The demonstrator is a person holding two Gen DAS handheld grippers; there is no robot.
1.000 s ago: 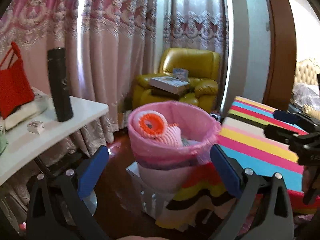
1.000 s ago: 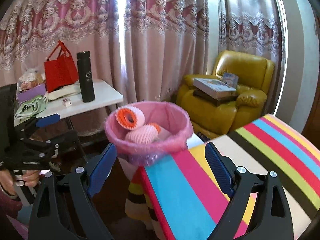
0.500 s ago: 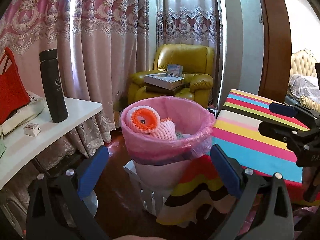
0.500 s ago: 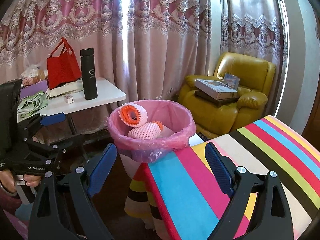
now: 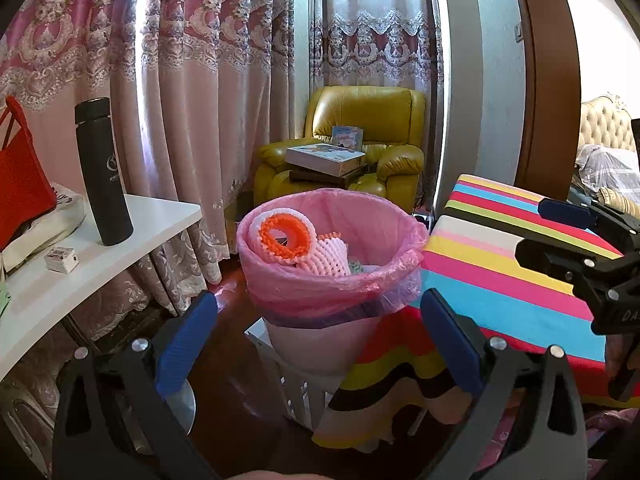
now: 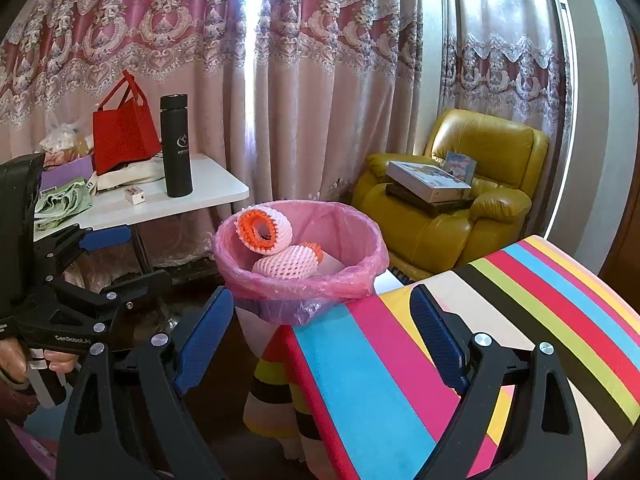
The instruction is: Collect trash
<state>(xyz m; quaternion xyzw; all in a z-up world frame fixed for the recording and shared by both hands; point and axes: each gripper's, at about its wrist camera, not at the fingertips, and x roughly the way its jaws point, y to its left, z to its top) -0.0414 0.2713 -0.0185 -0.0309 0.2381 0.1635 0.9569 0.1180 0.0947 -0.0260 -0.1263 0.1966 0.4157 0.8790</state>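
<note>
The pink-lined trash bin (image 5: pixel 332 256) stands on the dark floor in the gap between the white counter (image 5: pixel 92 268) and the edge of the striped counter (image 6: pixel 520 320), its rim touching the striped cloth. Foam fruit nets (image 6: pixel 276 248) lie inside it (one orange-ended), with a yellow armchair (image 6: pixel 460 208) and patterned curtains behind. The left tongs (image 5: pixel 320 344) and right tongs (image 6: pixel 322 336) both gape wide and empty, short of the bin.
</note>
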